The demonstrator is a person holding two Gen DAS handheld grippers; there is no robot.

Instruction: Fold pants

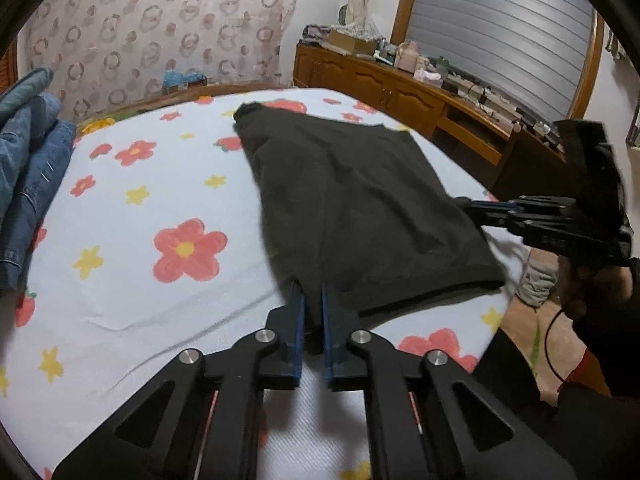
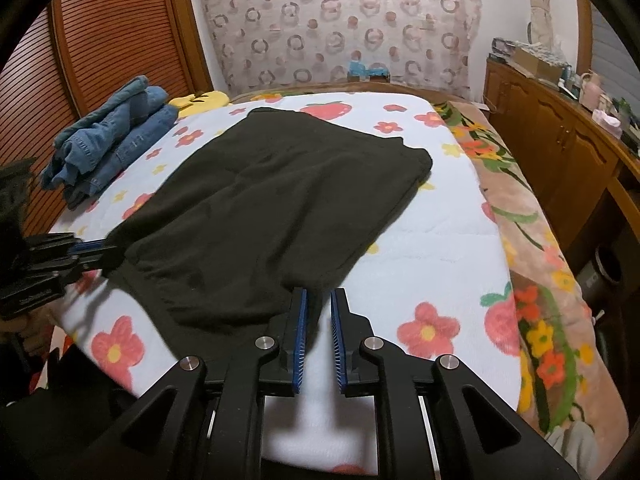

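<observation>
Black pants (image 1: 360, 200) lie folded flat on the flowered bed sheet (image 1: 140, 280). In the left wrist view my left gripper (image 1: 313, 286) is shut on their near corner, with dark cloth filling the gap between its blue pads. My right gripper (image 1: 470, 204) reaches the pants' right edge from the side. In the right wrist view the pants (image 2: 280, 200) spread away from my right gripper (image 2: 320, 292). Its pads stand a little apart, the hem lies just at their tips, and white sheet shows in the gap. My left gripper (image 2: 112, 252) holds the pants' left corner.
Folded blue jeans (image 2: 112, 140) are stacked at the bed's far left, beside a yellow cushion (image 2: 204, 100). A flowered peach blanket (image 2: 532, 260) runs along the right bed edge. Beyond it stands a cluttered wooden cabinet (image 2: 560, 132). A person's hand (image 1: 592, 284) holds the right gripper.
</observation>
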